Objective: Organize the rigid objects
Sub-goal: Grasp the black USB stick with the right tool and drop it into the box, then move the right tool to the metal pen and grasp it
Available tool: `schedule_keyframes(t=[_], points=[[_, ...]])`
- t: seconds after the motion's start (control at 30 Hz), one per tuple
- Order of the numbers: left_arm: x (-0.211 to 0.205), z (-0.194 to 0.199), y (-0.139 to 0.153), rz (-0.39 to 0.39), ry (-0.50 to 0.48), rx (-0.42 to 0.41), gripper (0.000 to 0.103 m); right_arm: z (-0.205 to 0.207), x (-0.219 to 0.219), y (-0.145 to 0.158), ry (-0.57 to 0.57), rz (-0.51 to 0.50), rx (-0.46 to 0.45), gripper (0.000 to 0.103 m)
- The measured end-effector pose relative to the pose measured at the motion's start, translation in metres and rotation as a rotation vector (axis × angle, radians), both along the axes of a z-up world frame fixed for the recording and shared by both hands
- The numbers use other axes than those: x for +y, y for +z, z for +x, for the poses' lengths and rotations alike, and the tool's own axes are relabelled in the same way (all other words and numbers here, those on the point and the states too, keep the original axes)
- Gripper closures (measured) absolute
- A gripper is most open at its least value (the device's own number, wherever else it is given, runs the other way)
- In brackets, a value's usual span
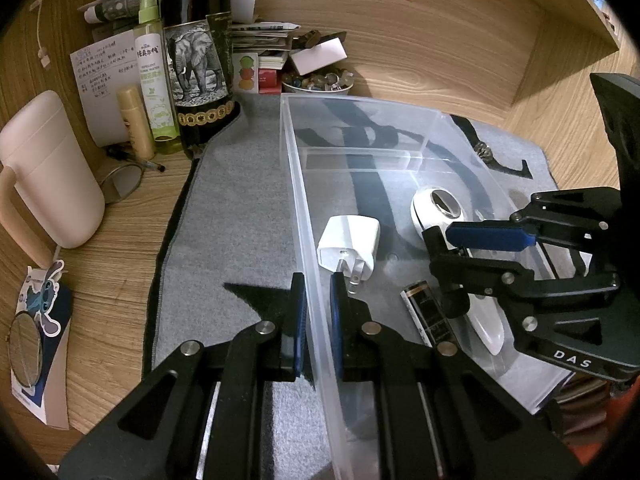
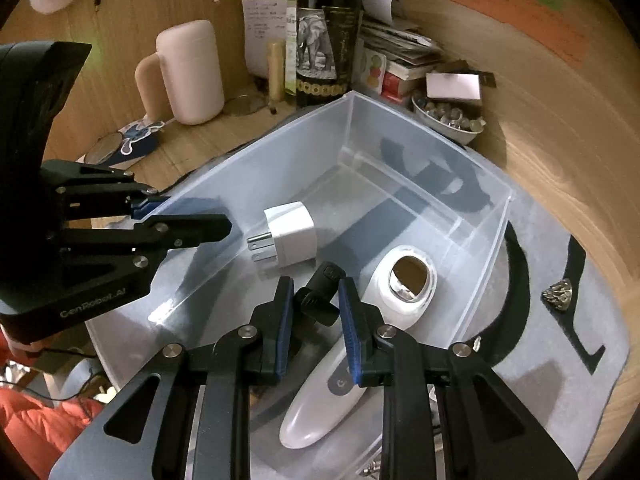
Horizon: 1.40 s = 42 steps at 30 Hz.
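A clear plastic bin (image 1: pixel 304 216) (image 2: pixel 472 184) stands on a grey mat. Inside it lie a white plug adapter (image 1: pixel 352 246) (image 2: pixel 290 234), a white handheld device with an oval window (image 1: pixel 440 208) (image 2: pixel 404 284) and a dark battery (image 1: pixel 424 312). My left gripper (image 1: pixel 318 292) (image 2: pixel 180 216) is shut on the bin's left wall. My right gripper (image 2: pixel 314 300) (image 1: pixel 460 256) hangs inside the bin with its fingers around a small black cylindrical object (image 2: pixel 322 292), with gaps on both sides.
A pink mug (image 1: pixel 52 168) (image 2: pixel 192 72), a dark bottle with an elephant label (image 1: pixel 200 60) (image 2: pixel 324 40), small bottles, papers and a bowl of beads (image 2: pixel 448 118) crowd the back of the wooden desk. A small metal piece (image 2: pixel 558 294) lies on the mat at the right.
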State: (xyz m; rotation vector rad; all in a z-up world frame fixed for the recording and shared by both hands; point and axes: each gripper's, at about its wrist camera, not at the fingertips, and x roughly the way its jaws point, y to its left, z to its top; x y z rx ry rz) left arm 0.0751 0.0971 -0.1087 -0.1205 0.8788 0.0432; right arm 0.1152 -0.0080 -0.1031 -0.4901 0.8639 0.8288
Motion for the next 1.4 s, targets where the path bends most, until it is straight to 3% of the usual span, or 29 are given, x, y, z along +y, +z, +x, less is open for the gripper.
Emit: schedule_keyframes(t=[0.13, 0.2, 0.27, 0.4, 0.5, 0.83, 1.0, 1.2, 1.4], points=[[-0.001, 0.000, 0.000, -0.002, -0.001, -0.001, 0.093, 0.000, -0.002, 0.003, -0.006, 0.011, 0.004, 0.079], [0.000, 0.000, 0.000, -0.002, -0.001, -0.002, 0.093, -0.001, -0.004, 0.007, -0.017, 0.022, -0.006, 0.067], [0.000, 0.000, 0.000, -0.001, -0.001, -0.001, 0.093, -0.001, -0.007, 0.012, -0.030, 0.040, -0.029, 0.049], [0.000, 0.000, 0.000, 0.001, -0.002, 0.000, 0.093, -0.004, -0.015, 0.028, -0.051, 0.085, -0.062, 0.042], [-0.001, 0.000, 0.000, -0.001, 0.000, -0.001, 0.093, -0.006, -0.023, 0.040, -0.068, 0.118, -0.093, 0.027], [0.000, 0.000, -0.001, -0.003, -0.001, -0.002, 0.093, -0.009, -0.066, 0.077, -0.184, 0.180, -0.209, 0.026], [0.000, 0.000, -0.001, -0.004, -0.001, -0.002, 0.093, -0.004, -0.088, 0.078, -0.256, 0.174, -0.222, 0.026], [0.001, -0.001, -0.001, -0.001, -0.002, -0.002, 0.093, 0.006, -0.113, 0.051, -0.329, 0.141, -0.149, 0.026], [0.002, -0.001, -0.002, -0.001, -0.003, -0.002, 0.093, 0.016, -0.129, 0.005, -0.385, 0.117, 0.011, 0.026]])
